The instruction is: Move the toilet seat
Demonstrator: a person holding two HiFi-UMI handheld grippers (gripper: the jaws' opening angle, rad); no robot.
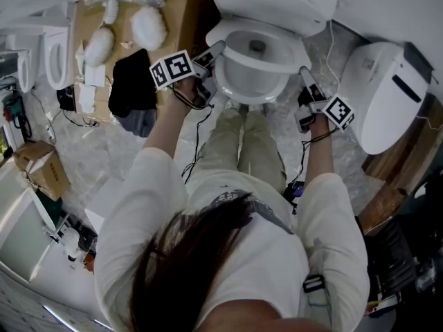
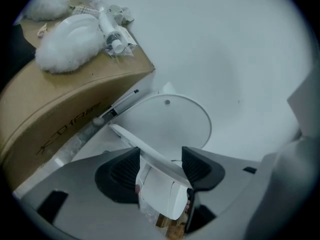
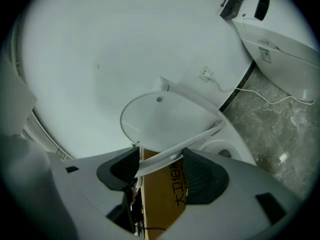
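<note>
Toilet seat (image 1: 220,75) is caught at both sides, its thin white rim raised off the bowl (image 1: 257,50) and running slantwise between each pair of fingers. In the left gripper view the left gripper (image 2: 160,156) has its two dark pads closed in on the rim (image 2: 150,154), which crosses from the left pad's upper corner down toward the right pad and touches both. In the right gripper view the right gripper (image 3: 160,164) stands fairly wide, yet the rim (image 3: 170,154) spans the gap and meets both pads there too. Beyond the fingertips of each gripper the lid (image 2: 170,126) stands upright against the white wall. From the head view, the left gripper (image 1: 211,64) sits at the seat's left edge and the right gripper (image 1: 306,81) at its right edge, the person's legs between them. Out past the left fingers, to their left, lies a cardboard box (image 2: 75,104) with a fluffy white brush head (image 2: 65,46) on top. To the right of the right fingers is the marbled floor (image 3: 280,119), a white cord (image 3: 260,101) lying on it, and a second white toilet unit (image 3: 280,34) farther off.
</note>
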